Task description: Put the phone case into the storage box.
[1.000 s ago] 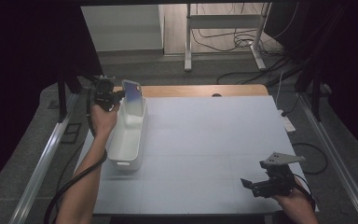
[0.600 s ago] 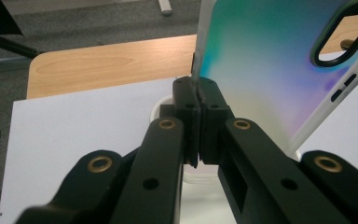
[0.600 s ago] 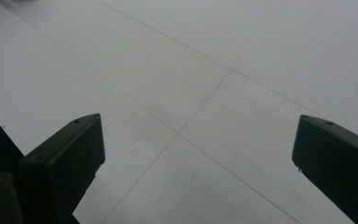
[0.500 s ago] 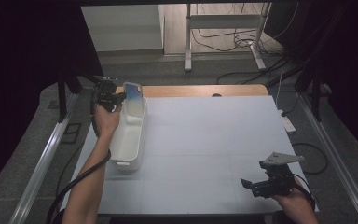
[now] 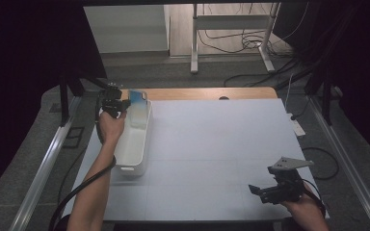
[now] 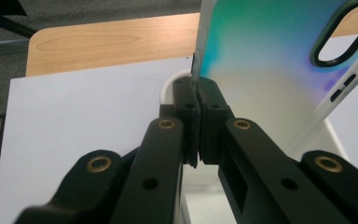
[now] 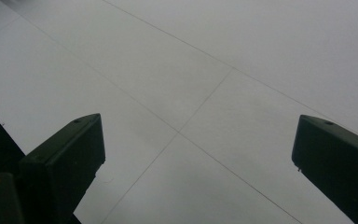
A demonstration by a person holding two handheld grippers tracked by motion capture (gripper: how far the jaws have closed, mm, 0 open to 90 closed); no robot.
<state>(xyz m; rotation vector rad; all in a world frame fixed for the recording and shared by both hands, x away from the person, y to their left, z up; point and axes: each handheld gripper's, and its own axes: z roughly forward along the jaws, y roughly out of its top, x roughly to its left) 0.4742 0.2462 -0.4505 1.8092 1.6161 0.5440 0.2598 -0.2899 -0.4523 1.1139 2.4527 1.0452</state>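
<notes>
The left gripper (image 6: 196, 100) pinches only the thin edge of the phone case (image 6: 265, 70) above the white bin's (image 5: 134, 144) far end, so it could swivel or slip free, while the right gripper (image 5: 270, 191) gapes empty over the bench (image 5: 212, 144)

Left gripper (image 5: 125, 102) at the far end of the white bin (image 5: 131, 144), jaws clamped on a phone case (image 6: 265, 70) edge, forearm stretched alongside the bin, right gripper (image 5: 265, 191) well right of the bin, jaws spread wide, low over the table.
</notes>
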